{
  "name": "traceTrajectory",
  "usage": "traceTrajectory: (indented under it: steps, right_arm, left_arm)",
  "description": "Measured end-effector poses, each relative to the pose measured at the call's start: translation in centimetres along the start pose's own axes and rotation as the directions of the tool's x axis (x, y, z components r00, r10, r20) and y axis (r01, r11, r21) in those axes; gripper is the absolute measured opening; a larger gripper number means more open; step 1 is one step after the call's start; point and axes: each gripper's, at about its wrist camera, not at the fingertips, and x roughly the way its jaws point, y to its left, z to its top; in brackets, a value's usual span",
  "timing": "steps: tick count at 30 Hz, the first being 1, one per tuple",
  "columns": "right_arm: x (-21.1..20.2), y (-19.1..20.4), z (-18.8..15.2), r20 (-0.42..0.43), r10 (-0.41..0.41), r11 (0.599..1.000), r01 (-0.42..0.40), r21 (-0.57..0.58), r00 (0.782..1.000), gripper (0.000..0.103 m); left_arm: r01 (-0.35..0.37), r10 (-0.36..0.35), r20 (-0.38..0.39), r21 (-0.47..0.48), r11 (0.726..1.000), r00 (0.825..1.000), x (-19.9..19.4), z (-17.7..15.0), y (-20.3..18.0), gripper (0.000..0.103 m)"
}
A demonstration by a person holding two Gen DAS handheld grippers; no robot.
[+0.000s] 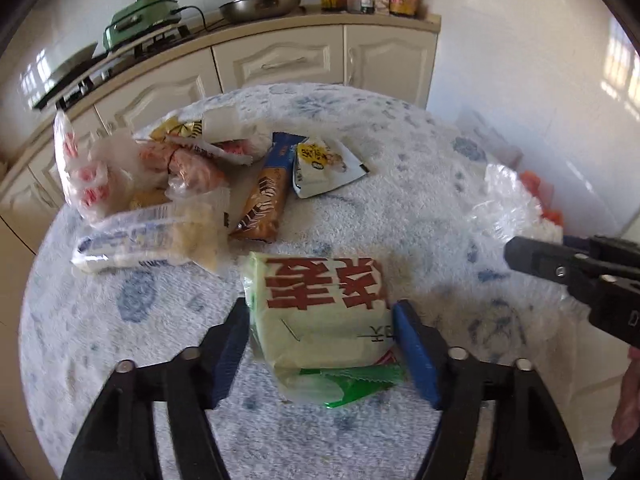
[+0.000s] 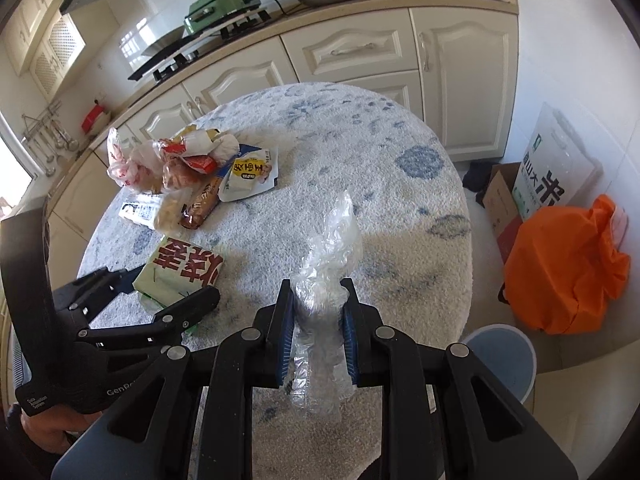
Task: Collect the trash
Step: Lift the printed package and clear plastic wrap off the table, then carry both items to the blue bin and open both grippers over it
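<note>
Two hand-held grippers are over a round surface (image 2: 400, 208) covered with a fuzzy white and blue cloth. The left hand-held gripper (image 1: 322, 320) reaches forward low over the cloth, with its blue pads on either side of a pale green packet with big red letters (image 1: 320, 308). The packet lies flat on the near left part of the surface. The pads sit right at the packet's edges, but I cannot tell if they are squeezing it. In the right wrist view this same gripper (image 2: 176, 288) comes in from the left side, pointing toward the middle of the surface.

The right hand-held gripper (image 2: 319, 320) is clenched on a crumpled clear plastic bag (image 2: 332, 248). The bag sticks up and forward from between its blue pads, above the near middle of the surface.

More trash lies in a pile (image 1: 168, 176) at the far left of the surface: a brown and blue snack wrapper (image 1: 264, 200), a white pouch with yellow print (image 1: 324, 168) and some thin plastic bags. An orange bag (image 2: 564, 268) and a round bin (image 2: 508, 356) are on the floor to the right of the surface.
</note>
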Motion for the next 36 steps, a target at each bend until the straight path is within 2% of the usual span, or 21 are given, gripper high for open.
traceTrajectory:
  steps: [1, 2, 3, 4, 5, 6, 7, 8, 16, 24, 27, 31, 36]
  right_arm:
    - [0.0, 0.0, -0.1, -0.001, 0.001, 1.000, -0.001, 0.001, 1.000, 0.021]
    - [0.0, 0.0, -0.2, -0.001, 0.002, 1.000, -0.002, 0.002, 1.000, 0.021]
    - [0.0, 0.1, -0.2, -0.001, 0.003, 1.000, -0.003, 0.001, 1.000, 0.021]
    - [0.0, 0.1, -0.2, -0.001, 0.005, 1.000, -0.005, 0.001, 1.000, 0.021]
    - [-0.1, 0.2, -0.3, -0.002, 0.007, 1.000, -0.007, 0.002, 1.000, 0.021]
    - [-0.1, 0.2, -0.3, -0.002, 0.006, 1.000, -0.006, 0.001, 1.000, 0.021]
    - [-0.1, 0.3, -0.4, -0.001, 0.006, 1.000, -0.006, 0.000, 1.000, 0.021]
    - [-0.2, 0.3, -0.4, -0.001, 0.008, 1.000, -0.008, 0.000, 1.000, 0.021]
    - [-1.5, 0.0, -0.5, 0.022, 0.004, 1.000, -0.004, 0.010, 1.000, 0.021]
    - [-4.5, -1.5, -0.3, 0.081, -0.014, 0.999, 0.010, 0.045, 0.997, 0.021]
    - [-6.2, -2.6, -0.2, 0.114, -0.035, 0.997, 0.028, 0.065, 0.993, 0.021]
    - [-9.6, -4.9, 0.0, 0.173, -0.076, 0.992, 0.058, 0.109, 0.982, 0.021]
    - [-13.6, -8.6, -0.3, 0.230, -0.162, 0.977, 0.123, 0.175, 0.959, 0.021]
  left_arm:
    - [-0.043, 0.043, 0.000, 0.010, 0.999, 0.999, 0.2, 0.2, -0.2, 0.089]
    - [-0.069, 0.069, 0.002, 0.010, 0.998, 0.998, 0.4, 0.2, -0.2, 0.096]
    - [-0.064, 0.064, 0.002, -0.006, 0.998, 0.998, 0.6, 0.2, 0.0, 0.096]
    - [-0.030, 0.031, 0.002, -0.034, 0.999, 1.000, 0.8, 0.2, 0.3, 0.091]
    - [0.003, -0.003, 0.005, -0.060, 0.998, 1.000, 1.0, 0.2, 0.5, 0.079]
    - [0.035, -0.034, 0.014, -0.085, 0.996, 0.999, 1.0, 0.2, 0.6, 0.075]
    - [0.037, -0.036, 0.020, -0.074, 0.997, 0.999, 0.8, 0.2, 0.4, 0.065]
    - [0.041, -0.040, 0.021, -0.068, 0.997, 0.999, 0.6, 0.2, 0.2, 0.063]
    - [0.131, -0.128, 0.032, -0.116, 0.985, 0.991, -0.5, -0.7, 1.6, 0.061]
    - [0.164, -0.155, 0.112, -0.075, 0.984, 0.982, -4.5, 0.1, 0.0, 0.061]
    - [0.184, -0.175, 0.159, -0.043, 0.982, 0.972, -6.3, 1.0, -1.2, 0.061]
    - [0.223, -0.219, 0.225, 0.007, 0.975, 0.949, -8.5, 2.7, -3.4, 0.062]
    - [0.291, -0.301, 0.277, 0.078, 0.954, 0.912, -9.8, 4.6, -7.1, 0.062]
